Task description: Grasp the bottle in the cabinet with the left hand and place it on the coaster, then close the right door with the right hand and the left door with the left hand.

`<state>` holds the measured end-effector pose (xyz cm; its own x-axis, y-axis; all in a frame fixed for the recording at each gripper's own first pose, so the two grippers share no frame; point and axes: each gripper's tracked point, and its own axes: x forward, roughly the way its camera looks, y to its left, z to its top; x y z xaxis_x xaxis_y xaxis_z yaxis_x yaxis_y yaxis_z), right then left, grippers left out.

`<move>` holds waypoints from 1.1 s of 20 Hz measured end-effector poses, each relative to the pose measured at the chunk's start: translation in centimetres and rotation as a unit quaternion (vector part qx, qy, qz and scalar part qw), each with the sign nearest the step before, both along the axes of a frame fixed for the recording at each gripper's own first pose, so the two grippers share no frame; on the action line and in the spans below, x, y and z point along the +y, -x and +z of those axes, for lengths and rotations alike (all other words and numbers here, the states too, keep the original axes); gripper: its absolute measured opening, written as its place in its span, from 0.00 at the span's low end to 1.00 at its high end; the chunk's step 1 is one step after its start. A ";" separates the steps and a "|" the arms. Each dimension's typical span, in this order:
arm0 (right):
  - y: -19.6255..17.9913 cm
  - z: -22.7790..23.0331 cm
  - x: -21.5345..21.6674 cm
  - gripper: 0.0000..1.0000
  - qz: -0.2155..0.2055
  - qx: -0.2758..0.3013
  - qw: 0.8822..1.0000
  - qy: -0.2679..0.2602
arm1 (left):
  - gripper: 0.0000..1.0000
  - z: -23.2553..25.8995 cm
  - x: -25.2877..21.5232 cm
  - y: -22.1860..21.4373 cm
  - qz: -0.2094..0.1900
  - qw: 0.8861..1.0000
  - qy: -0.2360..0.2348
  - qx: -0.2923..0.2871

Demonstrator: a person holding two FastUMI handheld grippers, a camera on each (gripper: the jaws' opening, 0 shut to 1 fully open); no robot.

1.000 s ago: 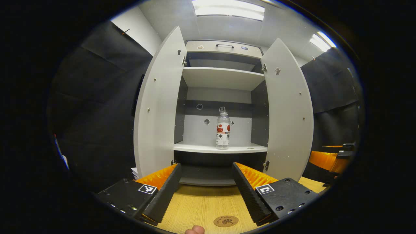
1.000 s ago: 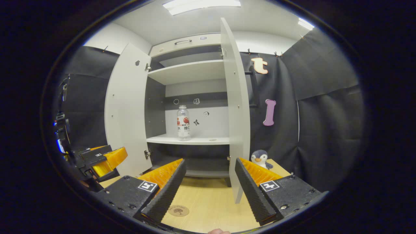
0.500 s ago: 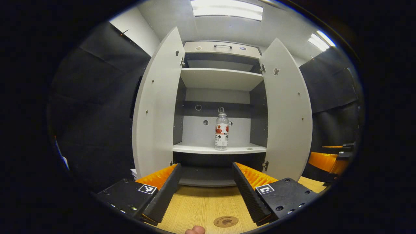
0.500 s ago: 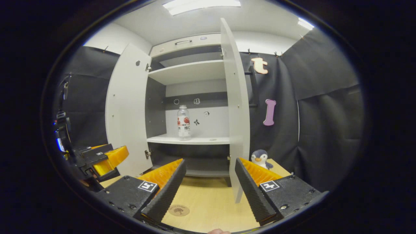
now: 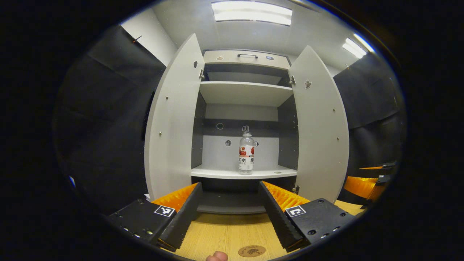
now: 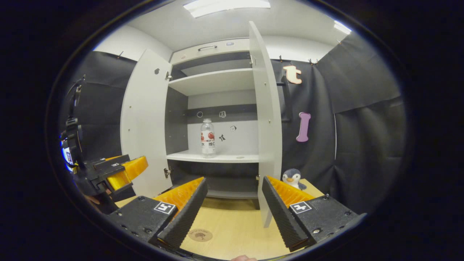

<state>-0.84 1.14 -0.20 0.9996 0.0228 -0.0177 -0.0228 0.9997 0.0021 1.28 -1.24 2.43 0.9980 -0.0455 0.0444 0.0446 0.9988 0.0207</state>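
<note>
Bottle (image 5: 246, 153): clear plastic, red-and-white label, standing upright on the lower shelf (image 5: 243, 173) of the cabinet (image 5: 245, 58), near the shelf's middle; nothing touches it. In the right gripper view you see the same bottle (image 6: 207, 138) left of centre on that shelf.

Coaster (image 5: 252, 251): round, brown, lying flat on the wooden table (image 5: 224, 232) in front of the cabinet, near your left gripper's right finger; nothing on it. In the right gripper view the coaster (image 6: 200, 235) lies by the left finger.

Left door (image 5: 173, 119): swung wide open. Right door (image 5: 319, 123): likewise open; in the right gripper view you look at the right door (image 6: 266, 119) nearly edge-on.

Left gripper (image 5: 228, 210): your fingers stand well apart, holding nothing, pointed at the cabinet with the bottle above and between them, well apart from it. A fingertip of your hand (image 5: 216, 256) shows at the bottom edge.

Right gripper (image 6: 233, 208): fingers also spread, holding nothing, low over the table.

Upper shelf (image 5: 245, 92): bare.

Toy penguin (image 6: 293, 178): sits on the table to the right of the right door, against the black cloth wall.
</note>
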 end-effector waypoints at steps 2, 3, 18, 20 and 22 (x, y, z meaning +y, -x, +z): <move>0.2 0.0 0.1 1.00 0.001 0.001 1.000 0.001 | 0.95 0.6 -0.6 -0.7 -0.008 1.000 0.006 -0.004; 0.3 0.0 0.0 1.00 0.000 0.000 1.000 0.001 | 0.95 1.0 -0.8 -1.1 -0.011 1.000 0.008 -0.006; 1.0 0.4 -2.6 0.99 -0.043 0.000 0.999 0.002 | 0.95 4.2 -5.3 -16.4 -0.078 0.996 0.025 -0.019; 0.7 0.2 -3.0 0.99 -0.050 0.003 0.999 -0.002 | 0.95 4.2 -5.6 -19.0 -0.082 0.996 0.025 -0.015; 0.5 0.2 -3.5 0.99 -0.058 0.005 0.998 -0.005 | 0.95 3.7 -5.9 -21.5 -0.084 0.996 0.022 -0.009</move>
